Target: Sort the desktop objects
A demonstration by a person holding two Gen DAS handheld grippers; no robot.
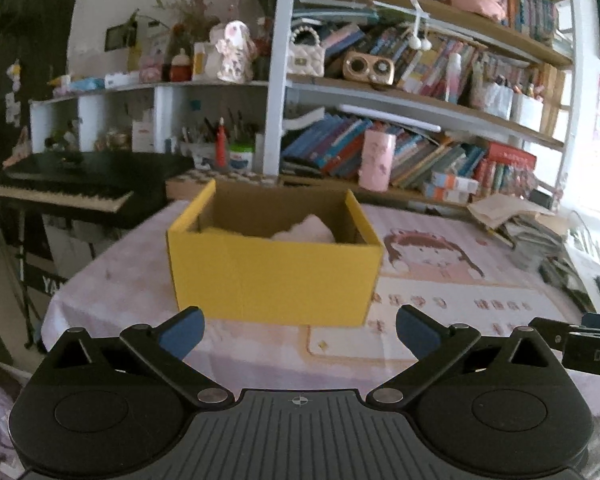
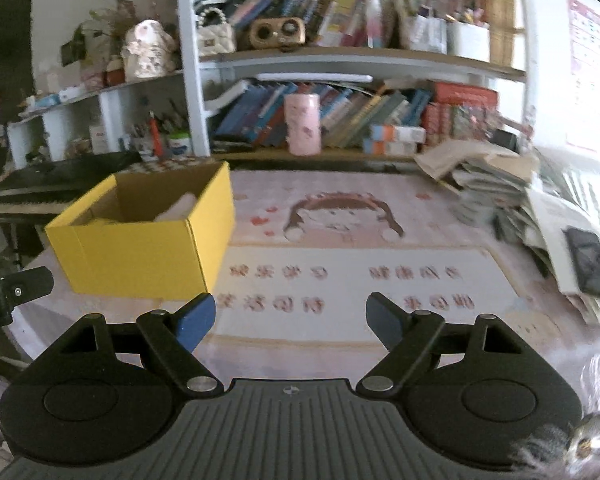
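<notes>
Yellow box (image 1: 274,276) (something pale inside) sits on the bench (image 2: 420,236); left claw (image 1: 298,330) and right claw (image 2: 290,318) both gape wide, holding nothing.

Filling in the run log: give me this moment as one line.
left tool: open, empty | right tool: open, empty | yellow box: on table, pale item inside | mat: bare

In the left wrist view, pale capitals "DA" (image 1: 599,356) stand on the black body of the other gripper at the right edge, the rest cut off by the frame. White letters beginning "YA" (image 1: 52,282) show on the dark keyboard stand at the left, partly hidden by the surface edge. The desk mat (image 2: 352,276) carries two rows of red-brown characters under its cartoon girl, too blurred to read in either view.
</notes>
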